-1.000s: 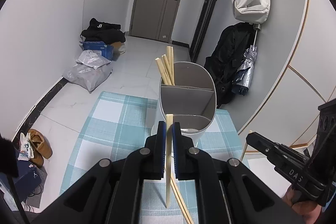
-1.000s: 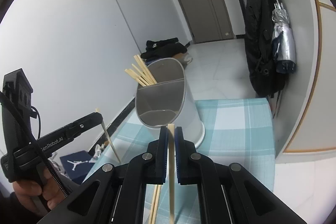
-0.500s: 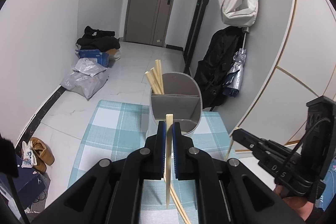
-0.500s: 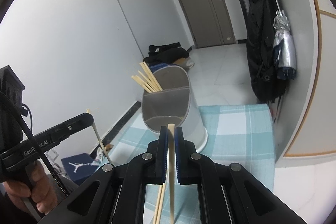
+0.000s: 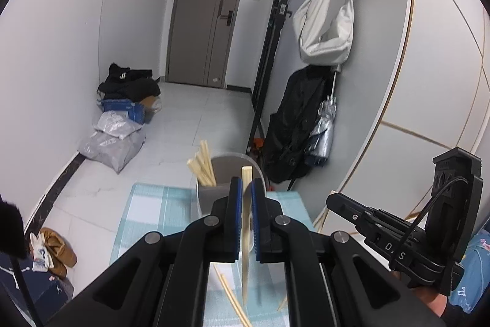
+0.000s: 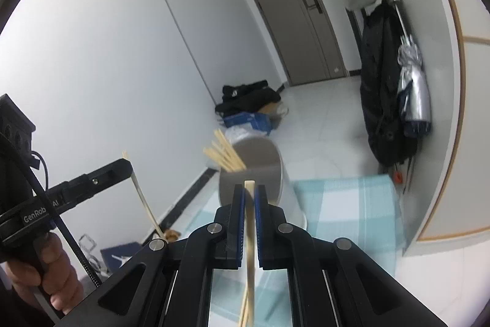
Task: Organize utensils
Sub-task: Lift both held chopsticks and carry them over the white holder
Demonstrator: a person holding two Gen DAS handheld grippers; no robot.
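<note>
Your checked tablecloth point(image 5: 147, 213) under the grey utensil holder point(image 5: 223, 173) with chopsticks bunched in its far compartment, your left gripper point(image 5: 244, 215) clamping one upright chopstick point(image 5: 246, 235) between its pads, your right gripper point(image 6: 250, 219) pinching another chopstick point(image 6: 250, 235) likewise.

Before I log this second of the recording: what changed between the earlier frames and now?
Both grippers rose and drew back: the grey utensil holder now sits lower and smaller in each wrist view, with more door and floor showing. Nothing was grasped or released. The left gripper stays shut on its chopstick, the right gripper on its chopstick. The chopsticks in the holder are unchanged.
</note>
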